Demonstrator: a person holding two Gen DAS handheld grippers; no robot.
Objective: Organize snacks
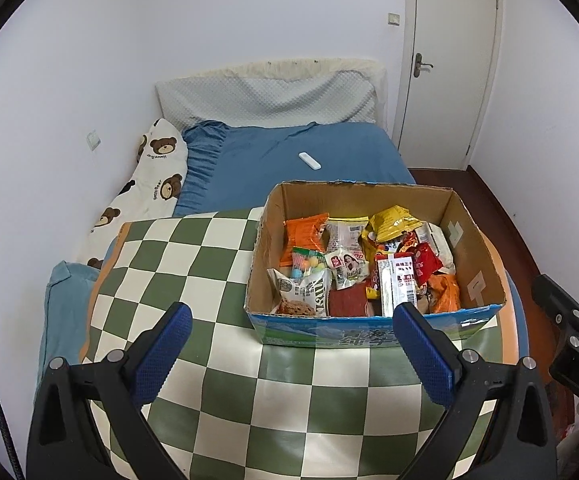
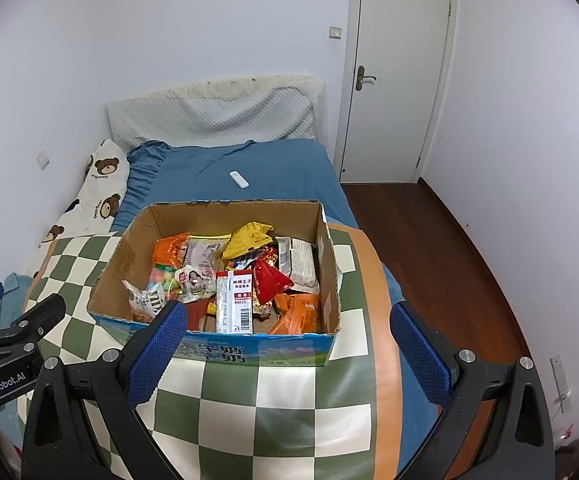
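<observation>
I have both grippers hovering over the near edge of the green-and-cream checkered cloth, and neither one is touching anything. My left gripper has its blue-padded fingers spread wide with nothing between them but the cloth and the near wall of the cardboard box. My right gripper is just as wide apart and empty, framing the same box's front wall from the other side.

The box sits on the cloth, toward its right side, top open, and the snacks are all heaped inside it. I can pick out an orange packet at the back left, a yellow bag at the back, a red packet near the middle, a white carton with a barcode leaning against the front wall, a cookie bag in the front left corner and a bag of coloured candies just behind it. The packets overlap one another.

Beyond the box lies a blue bedsheet with a small white remote on it, a bear-print pillow by the wall, and a closed white door to the right
</observation>
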